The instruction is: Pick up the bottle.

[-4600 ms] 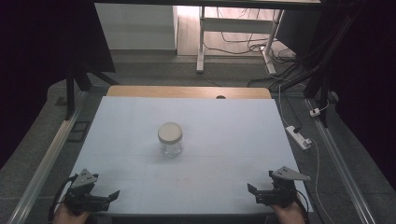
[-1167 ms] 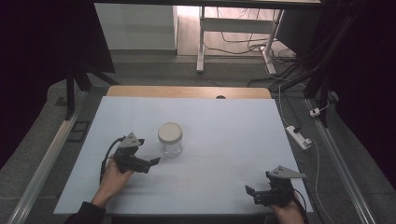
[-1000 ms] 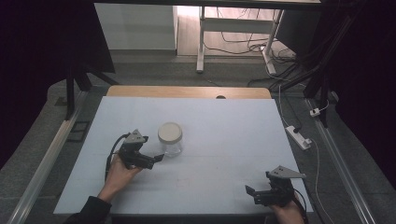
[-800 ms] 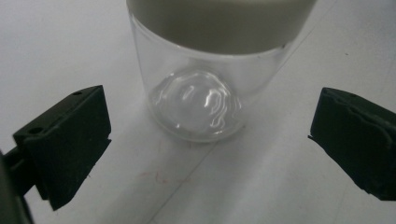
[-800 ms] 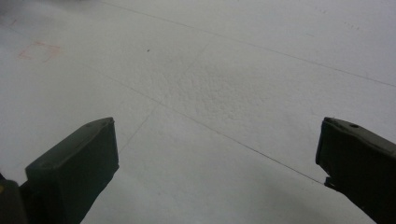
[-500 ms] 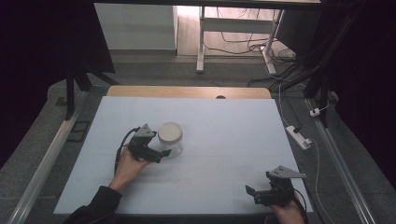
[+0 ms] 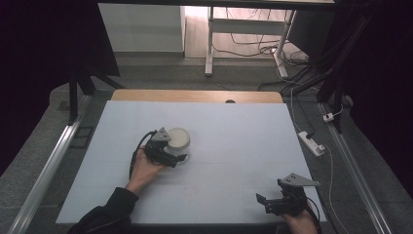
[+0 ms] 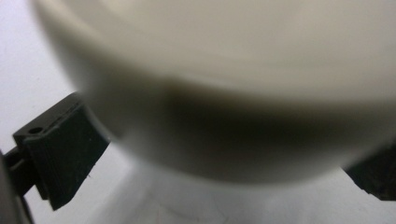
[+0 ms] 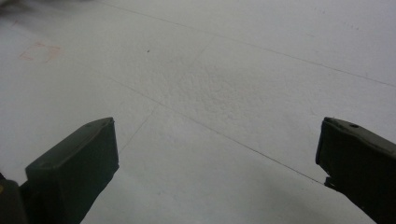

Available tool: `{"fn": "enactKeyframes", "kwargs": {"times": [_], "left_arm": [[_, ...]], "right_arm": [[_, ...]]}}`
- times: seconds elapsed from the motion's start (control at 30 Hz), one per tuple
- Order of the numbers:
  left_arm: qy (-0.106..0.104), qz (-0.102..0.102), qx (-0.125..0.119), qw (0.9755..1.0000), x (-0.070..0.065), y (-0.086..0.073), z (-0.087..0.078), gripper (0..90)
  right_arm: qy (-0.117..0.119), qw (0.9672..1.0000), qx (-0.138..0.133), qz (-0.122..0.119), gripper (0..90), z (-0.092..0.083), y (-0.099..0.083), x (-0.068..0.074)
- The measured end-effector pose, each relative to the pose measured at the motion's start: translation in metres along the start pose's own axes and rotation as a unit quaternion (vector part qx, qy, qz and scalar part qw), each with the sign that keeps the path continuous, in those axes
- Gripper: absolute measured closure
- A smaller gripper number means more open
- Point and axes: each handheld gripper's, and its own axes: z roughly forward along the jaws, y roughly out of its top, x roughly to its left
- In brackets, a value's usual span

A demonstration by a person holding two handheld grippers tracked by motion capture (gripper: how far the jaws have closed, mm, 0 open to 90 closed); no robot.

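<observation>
Reaching for the jar (image 7: 178,142) is the step judged to be in hand, and it is nearly done: the left gripper (image 7: 176,158) is set against the jar's near side, at about 7 o'clock of the table's centre. In the left gripper view the jar (image 8: 233,84) is seen blurred between the two jaws, which stand spread on either side of it; whether they press on it cannot be told, so the grasp is judged not yet made, with any lifting or opening left to do. The right gripper (image 7: 267,203) is held spread and idle at 5 o'clock. The table (image 7: 234,126) is covered in pale sheet, with a wooden strip (image 7: 195,95) at 12 o'clock, and a power strip (image 7: 311,143) lies on the grey floor at 3 o'clock.
</observation>
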Motion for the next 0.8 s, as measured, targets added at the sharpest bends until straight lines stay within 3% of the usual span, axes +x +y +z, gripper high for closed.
{"fn": "enactKeyframes", "kwargs": {"times": [0.17, 0.33, 0.8], "left_arm": [[-0.004, 0.008, -0.001, 1.0000, -0.0011, -0.0002, 0.0075, 0.0], [0.018, 0.014, 0.000, 0.9997, -0.0043, 0.0006, 0.0074, 3.2], [0.016, 0.009, -0.006, 0.9998, -0.0039, -0.0019, 0.0040, 6.9]], "right_arm": [[0.000, 1.0000, -0.001, 0.002, 0.0, 0.0000, 0.0000, -0.0002], [0.001, 1.0000, -0.001, 0.002, 0.0, -0.0001, -0.0001, -0.0003], [0.002, 1.0000, -0.002, 0.003, 0.0, -0.0005, -0.0002, -0.0006]]}}
